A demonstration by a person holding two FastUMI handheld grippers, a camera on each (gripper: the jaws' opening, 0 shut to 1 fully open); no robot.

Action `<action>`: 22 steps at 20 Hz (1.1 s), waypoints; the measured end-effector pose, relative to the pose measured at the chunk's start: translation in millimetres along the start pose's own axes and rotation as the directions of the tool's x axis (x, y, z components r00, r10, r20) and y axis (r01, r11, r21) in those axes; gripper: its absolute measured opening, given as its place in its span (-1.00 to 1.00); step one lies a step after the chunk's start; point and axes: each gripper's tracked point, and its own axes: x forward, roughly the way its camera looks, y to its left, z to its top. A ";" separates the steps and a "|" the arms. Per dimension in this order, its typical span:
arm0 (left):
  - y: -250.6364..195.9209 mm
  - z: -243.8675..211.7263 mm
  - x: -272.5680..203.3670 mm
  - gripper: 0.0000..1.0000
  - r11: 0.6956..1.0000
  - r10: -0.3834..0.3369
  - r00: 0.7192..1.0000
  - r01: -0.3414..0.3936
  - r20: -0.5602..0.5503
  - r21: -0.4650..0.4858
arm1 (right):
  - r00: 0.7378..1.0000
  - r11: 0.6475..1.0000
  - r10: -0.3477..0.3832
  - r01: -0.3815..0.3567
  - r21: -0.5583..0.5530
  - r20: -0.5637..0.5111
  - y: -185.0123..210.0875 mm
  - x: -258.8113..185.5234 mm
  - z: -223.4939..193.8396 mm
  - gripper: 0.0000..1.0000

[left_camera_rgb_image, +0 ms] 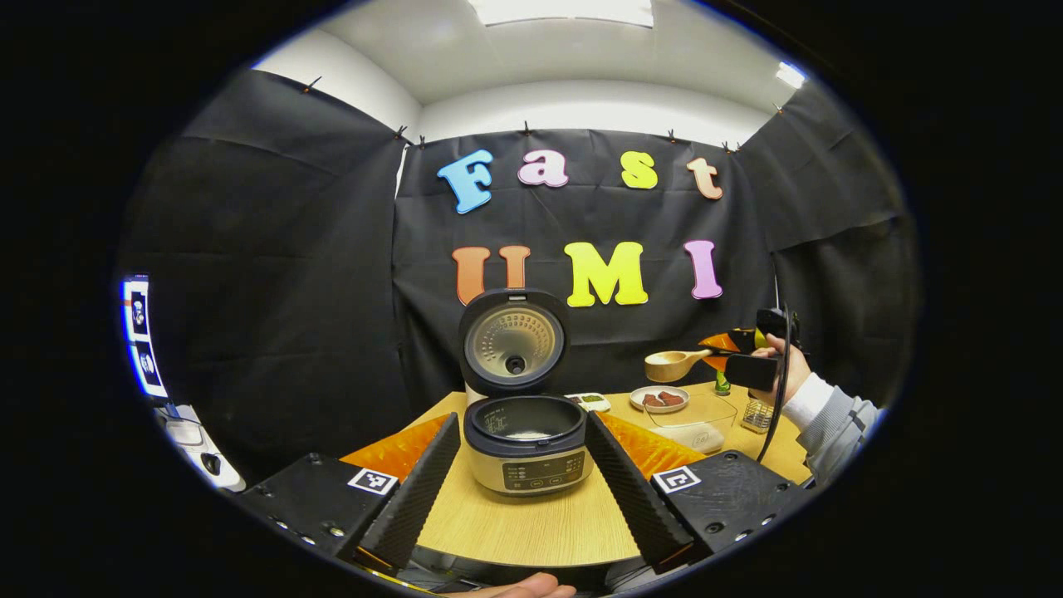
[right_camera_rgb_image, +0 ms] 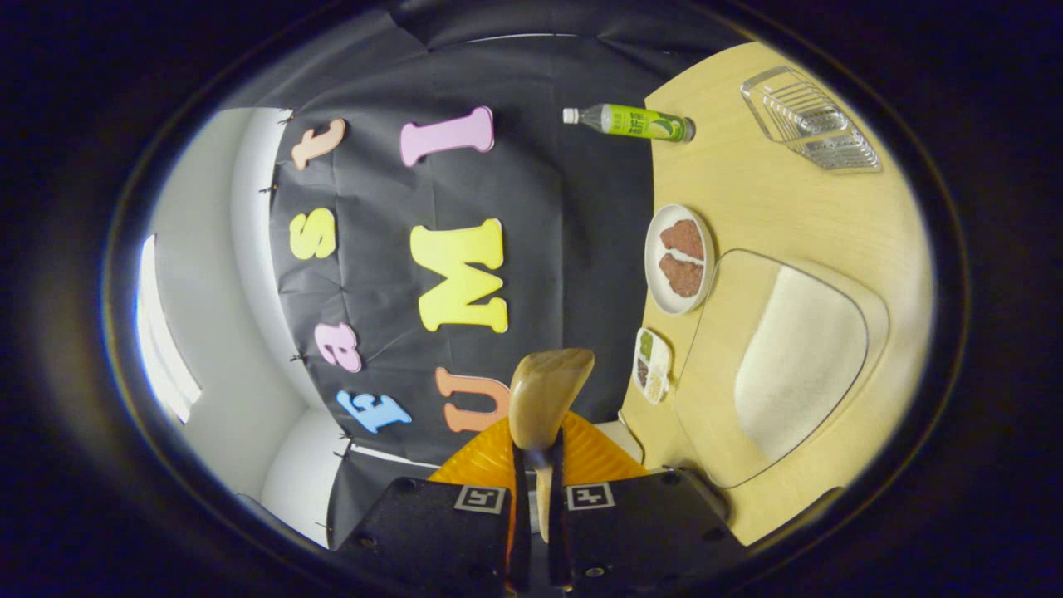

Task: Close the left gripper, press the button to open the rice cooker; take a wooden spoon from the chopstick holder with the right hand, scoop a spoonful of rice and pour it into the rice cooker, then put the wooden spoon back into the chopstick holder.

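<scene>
The rice cooker (left_camera_rgb_image: 525,465) stands on the wooden table with its lid (left_camera_rgb_image: 513,339) raised; a little white rice lies in its pot. My left gripper (left_camera_rgb_image: 521,425) is open, its fingers spread to either side of the cooker and short of it. Off to the right, a hand holds my right gripper (left_camera_rgb_image: 743,359) in the air, shut on the wooden spoon (left_camera_rgb_image: 674,364), whose bowl points toward the cooker. In the right gripper view, which is rolled sideways, the right gripper (right_camera_rgb_image: 538,455) clamps the handle of the wooden spoon (right_camera_rgb_image: 548,390). I cannot tell whether the spoon carries rice.
A clear tub of rice (right_camera_rgb_image: 797,357) lies below the spoon. Behind it are a plate of brown pieces (right_camera_rgb_image: 681,257), a small divided dish (right_camera_rgb_image: 652,365), a green bottle (right_camera_rgb_image: 635,122) and the wire chopstick holder (right_camera_rgb_image: 810,116). The tub (left_camera_rgb_image: 693,425) and holder (left_camera_rgb_image: 757,415) stand right of the cooker.
</scene>
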 end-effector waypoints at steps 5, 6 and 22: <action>8.8 -3.7 -9.8 0.92 1.000 0.005 1.000 -0.005 -0.015 0.007 | 0.998 0.999 -0.006 0.003 -0.044 -0.062 14.0 18.0 -54.1 -0.74; 11.8 -7.7 -11.6 0.92 1.000 0.015 0.999 -0.015 -0.030 0.010 | 0.998 0.998 -0.005 0.000 -0.069 -0.068 18.6 22.6 -64.3 -0.74; 52.4 -21.3 -34.2 0.92 0.999 0.053 0.996 -0.053 -0.073 0.007 | 0.992 0.797 -0.087 0.015 -0.604 -0.090 59.1 74.9 -224.6 -0.73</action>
